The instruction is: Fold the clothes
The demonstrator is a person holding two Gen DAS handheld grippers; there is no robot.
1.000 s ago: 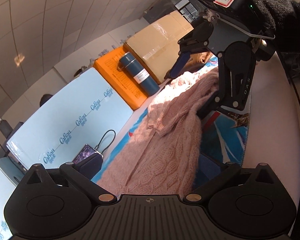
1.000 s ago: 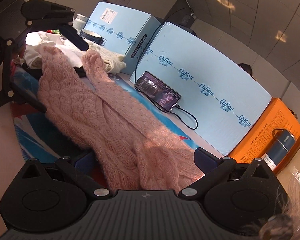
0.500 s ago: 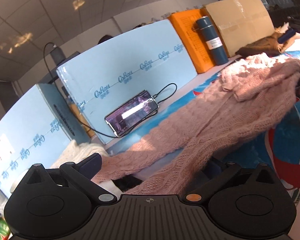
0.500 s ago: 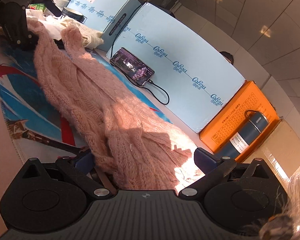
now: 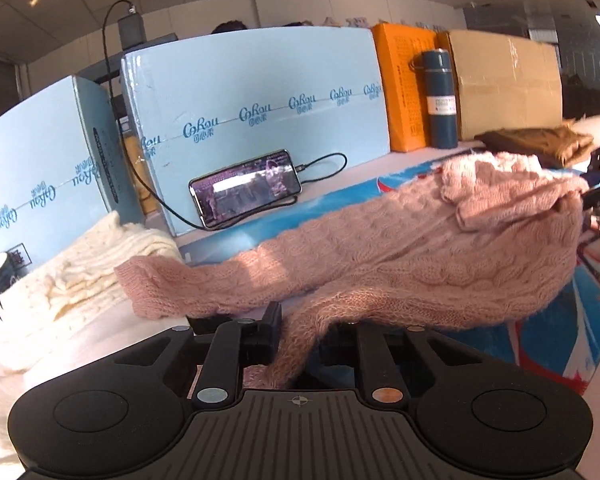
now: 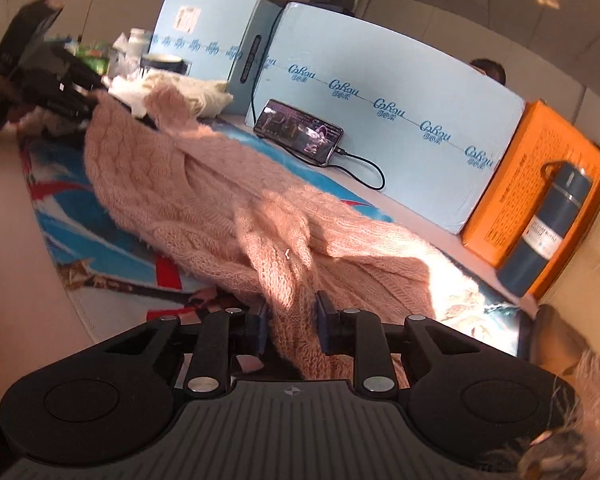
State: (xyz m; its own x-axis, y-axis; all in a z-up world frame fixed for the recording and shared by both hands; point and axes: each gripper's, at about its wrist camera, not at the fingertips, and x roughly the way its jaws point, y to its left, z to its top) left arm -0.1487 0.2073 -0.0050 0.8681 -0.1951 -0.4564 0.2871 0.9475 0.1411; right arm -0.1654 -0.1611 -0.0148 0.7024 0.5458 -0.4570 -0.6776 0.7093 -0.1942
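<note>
A pink cable-knit sweater (image 5: 420,248) lies stretched along a blue printed mat (image 5: 560,332); it also shows in the right wrist view (image 6: 228,196). My left gripper (image 5: 300,328) is shut on one end of the pink sweater, with knit pinched between its jaws. My right gripper (image 6: 290,322) is shut on the other end, with knit bunched between its blue pads (image 6: 324,320). The left gripper shows at the far end in the right wrist view (image 6: 60,92). One sleeve (image 5: 160,288) hangs loose beside the left gripper.
Light blue boxes (image 5: 252,120) line the back, with a phone (image 5: 246,188) on a cable leaning on them. An orange box (image 5: 404,80), a blue flask (image 5: 440,100) and a cardboard box (image 5: 504,80) stand further right. A cream knit (image 5: 72,280) and a brown garment (image 5: 540,140) lie nearby.
Both grippers have closed from open onto the ends of the pink sweater. The left gripper swung round and moved away from the right one, and the sweater now stretches between them.
</note>
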